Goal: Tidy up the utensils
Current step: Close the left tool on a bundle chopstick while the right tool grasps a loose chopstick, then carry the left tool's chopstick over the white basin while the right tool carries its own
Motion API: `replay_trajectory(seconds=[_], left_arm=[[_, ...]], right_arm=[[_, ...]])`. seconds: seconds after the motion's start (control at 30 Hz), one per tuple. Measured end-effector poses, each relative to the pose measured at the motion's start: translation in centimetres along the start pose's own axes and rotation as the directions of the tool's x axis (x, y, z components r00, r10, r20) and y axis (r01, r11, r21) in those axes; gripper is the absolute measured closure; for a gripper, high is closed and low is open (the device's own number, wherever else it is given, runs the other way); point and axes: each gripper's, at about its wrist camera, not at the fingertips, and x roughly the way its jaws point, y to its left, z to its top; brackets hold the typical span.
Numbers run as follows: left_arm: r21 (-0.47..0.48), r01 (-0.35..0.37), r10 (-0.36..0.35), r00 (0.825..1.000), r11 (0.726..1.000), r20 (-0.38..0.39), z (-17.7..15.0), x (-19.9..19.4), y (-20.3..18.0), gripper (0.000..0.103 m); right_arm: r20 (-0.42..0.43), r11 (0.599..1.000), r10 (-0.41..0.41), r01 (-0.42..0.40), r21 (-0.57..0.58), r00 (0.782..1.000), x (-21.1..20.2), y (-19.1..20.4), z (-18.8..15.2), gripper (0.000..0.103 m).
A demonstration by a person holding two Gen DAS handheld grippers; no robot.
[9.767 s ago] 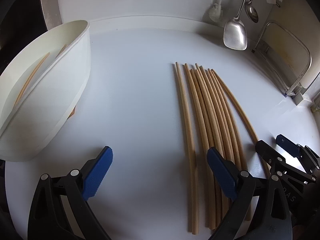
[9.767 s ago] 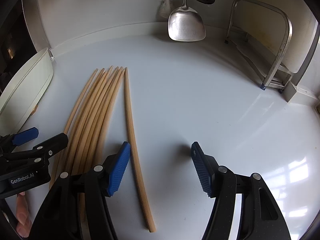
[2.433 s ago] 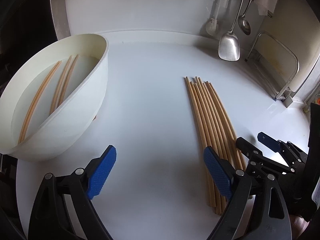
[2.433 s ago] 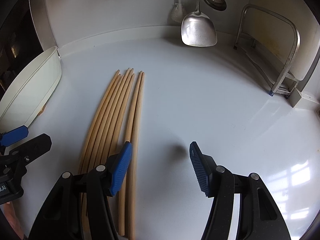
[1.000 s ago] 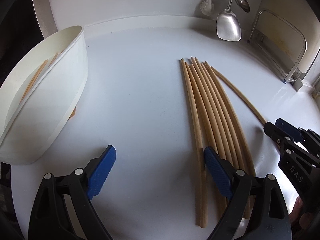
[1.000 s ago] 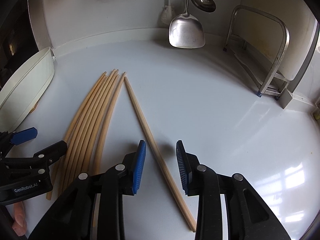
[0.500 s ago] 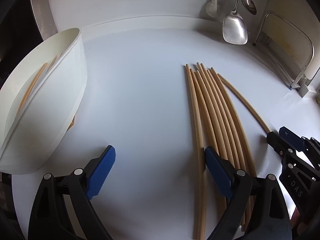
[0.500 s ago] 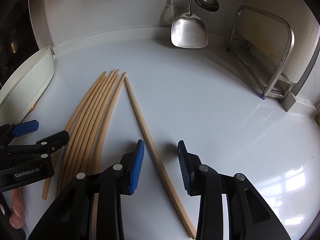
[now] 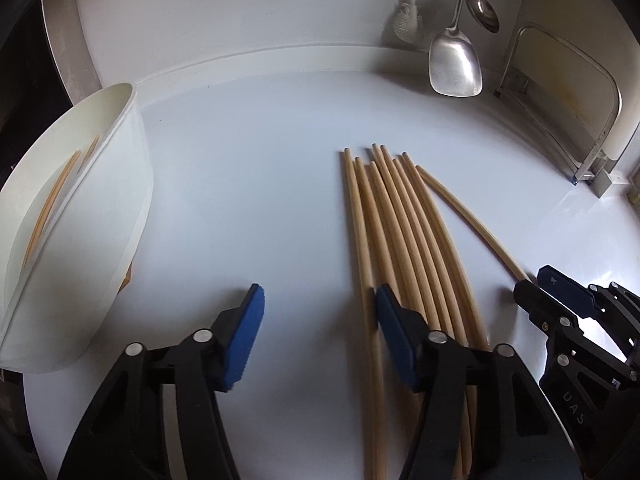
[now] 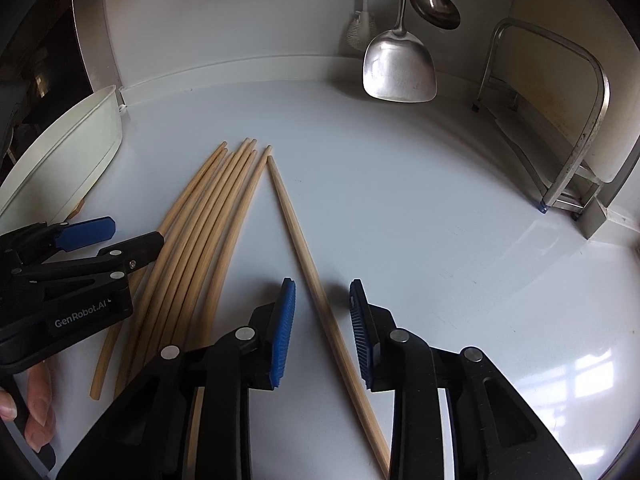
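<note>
A bundle of long wooden chopsticks (image 9: 400, 220) (image 10: 208, 220) lies on the white counter (image 9: 248, 200). One separate chopstick (image 10: 296, 232) (image 9: 468, 216) lies angled to its right. My left gripper (image 9: 319, 300) (image 10: 100, 240) is over the bundle's left edge with its jaws closing. The leftmost stick lies just inside its right pad and is not pinched. My right gripper (image 10: 322, 312) (image 9: 560, 292) straddles the separate chopstick, jaws closing, with a gap still on both sides. A white bowl (image 9: 120, 200) (image 10: 72, 152) at the left holds a few chopsticks (image 9: 52, 200).
A metal spatula (image 9: 454, 68), a ladle (image 9: 484, 12) and a white brush (image 9: 408, 20) hang on the back wall. A metal rack (image 9: 568, 120) stands at the right. A person's fingers (image 10: 36, 400) show under the left gripper's handle.
The left gripper's jaws have narrowed a lot and it has edged toward the bundle. The right gripper's jaws have closed a little around the separate chopstick.
</note>
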Motion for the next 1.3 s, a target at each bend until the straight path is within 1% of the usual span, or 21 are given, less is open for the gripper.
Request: replay_trajectory(seconds=[0.03, 0.07, 0.1, 0.13, 0.17, 0.2, 0.3, 0.37, 0.47, 0.53, 0.7, 0.93, 1.1, 1.2, 1.3], left_arm=[[0.009, 0.005, -0.005, 1.000, 1.000, 0.002, -0.1, -0.1, -0.2, 0.060], [0.018, 0.009, -0.009, 1.000, 1.000, 0.004, -0.3, -0.3, -0.5, 0.068], [0.028, 0.013, -0.013, 1.000, 1.000, 0.006, -0.5, -0.5, -0.7, 0.077], [0.040, 0.017, -0.017, 1.000, 0.999, 0.005, -0.6, -0.6, -0.9, 0.082], [0.051, 0.018, -0.018, 1.000, 0.999, 0.003, -0.8, -0.7, -1.1, 0.093], [0.062, 0.015, -0.015, 1.000, 0.998, 0.001, -0.8, -0.8, -1.4, 0.095], [0.080, 0.014, -0.013, 1.000, 0.997, -0.010, -0.9, -0.9, -1.6, 0.096], [0.067, 0.025, -0.023, 0.999, 0.997, -0.028, -0.8, -0.9, -1.3, 0.096], [0.050, 0.031, -0.029, 0.999, 0.998, -0.046, -0.5, -1.0, -0.8, 0.096], [0.046, 0.030, -0.029, 0.999, 0.998, -0.041, -0.2, -1.5, -0.4, 0.096], [0.043, 0.041, -0.040, 0.999, 0.998, -0.029, 0.3, -3.4, 0.5, 0.096], [0.013, 0.063, -0.063, 0.998, 0.998, -0.002, 2.0, -6.5, 2.6, 0.096], [-0.006, 0.055, -0.054, 0.998, 0.998, 0.039, 3.5, -9.9, 5.9, 0.096], [-0.029, 0.027, -0.026, 0.998, 0.999, 0.058, 4.4, -11.5, 9.1, 0.096], [-0.061, -0.005, 0.009, 0.997, 0.998, 0.072, 5.1, -12.6, 12.8, 0.096]], right_arm=[[0.000, 1.000, 0.001, -0.001, 0.001, 1.000, 0.0, 0.0, 0.0, 0.082], [0.000, 1.000, -0.001, 0.001, 0.002, 1.000, 0.0, 0.1, 0.0, 0.085], [0.000, 1.000, -0.005, 0.005, 0.002, 1.000, 0.0, 0.1, 0.1, 0.092], [-0.001, 1.000, -0.008, 0.008, 0.002, 1.000, 0.0, 0.1, 0.1, 0.093], [-0.001, 1.000, -0.008, 0.008, 0.004, 1.000, 0.0, 0.0, 0.1, 0.093], [-0.001, 1.000, -0.007, 0.007, 0.007, 1.000, 0.0, 0.0, 0.1, 0.093], [-0.007, 1.000, 0.004, -0.004, 0.023, 1.000, 0.0, -0.1, 0.2, 0.094], [-0.015, 0.999, 0.022, -0.021, 0.049, 1.000, 0.0, -0.4, 0.4, 0.097], [-0.034, 0.992, 0.066, -0.062, 0.113, 0.997, 0.0, -1.0, 0.5, 0.097], [-0.036, 0.987, 0.081, -0.075, 0.141, 0.996, -0.3, -1.3, 0.5, 0.097], [-0.036, 0.982, 0.096, -0.089, 0.164, 0.995, -1.4, -1.1, 1.2, 0.097], [0.002, 0.982, 0.101, -0.100, 0.162, 0.995, -4.3, 0.3, 3.7, 0.097], [0.042, 0.984, 0.115, -0.119, 0.130, 0.993, -6.6, 2.8, 6.1, 0.097], [0.062, 0.983, 0.142, -0.148, 0.106, 0.988, -7.7, 5.3, 7.8, 0.097], [0.080, 0.981, 0.174, -0.180, 0.071, 0.982, -8.4, 8.6, 9.7, 0.097]])
